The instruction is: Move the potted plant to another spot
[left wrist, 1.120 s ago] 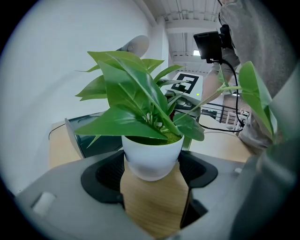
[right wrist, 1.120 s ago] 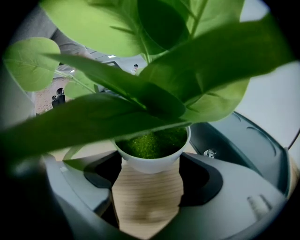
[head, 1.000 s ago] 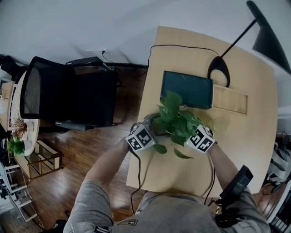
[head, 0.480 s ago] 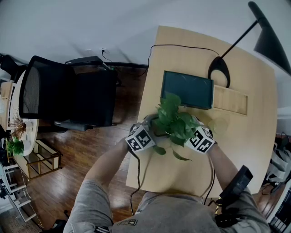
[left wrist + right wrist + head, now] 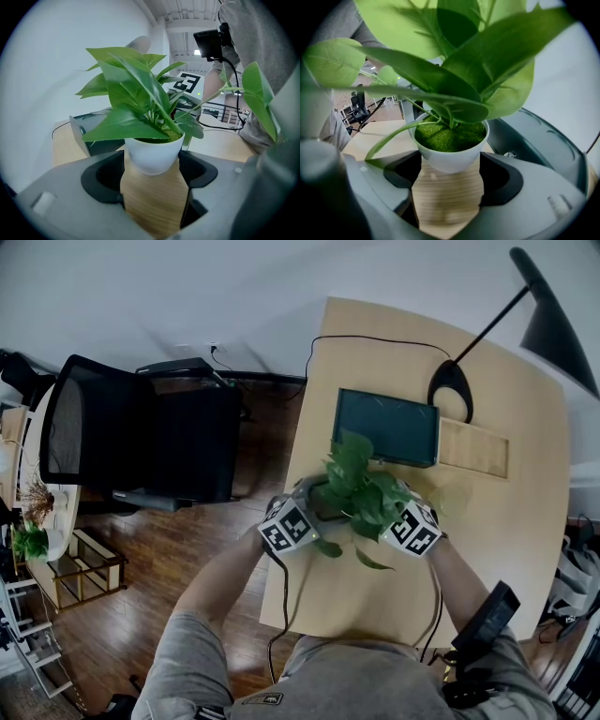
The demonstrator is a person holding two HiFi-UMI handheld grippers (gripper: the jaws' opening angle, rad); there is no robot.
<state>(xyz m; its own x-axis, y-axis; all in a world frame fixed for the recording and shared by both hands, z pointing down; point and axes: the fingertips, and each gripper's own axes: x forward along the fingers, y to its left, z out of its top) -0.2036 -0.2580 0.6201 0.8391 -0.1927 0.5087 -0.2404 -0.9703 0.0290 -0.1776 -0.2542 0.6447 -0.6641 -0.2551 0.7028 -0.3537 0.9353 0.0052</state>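
The potted plant (image 5: 359, 488), broad green leaves in a small white pot (image 5: 152, 154), stands on the wooden desk (image 5: 487, 521) just in front of a dark monitor (image 5: 386, 425). My left gripper (image 5: 314, 512) comes at it from the left and my right gripper (image 5: 386, 514) from the right. In the left gripper view the pot sits between the jaw tips, which stand wide and touch its sides. In the right gripper view the pot (image 5: 451, 154) with green moss fills the gap between the jaws in the same way. Leaves hide the pot in the head view.
A black floor lamp (image 5: 525, 306) leans over the desk's far right corner, its base (image 5: 452, 385) beside the monitor. A cable (image 5: 375, 337) runs along the desk's back. A black office chair (image 5: 141, 432) stands on the wood floor to the left.
Almost nothing: both grippers and the plant have stayed in place, with only a slight shift of the leaves.
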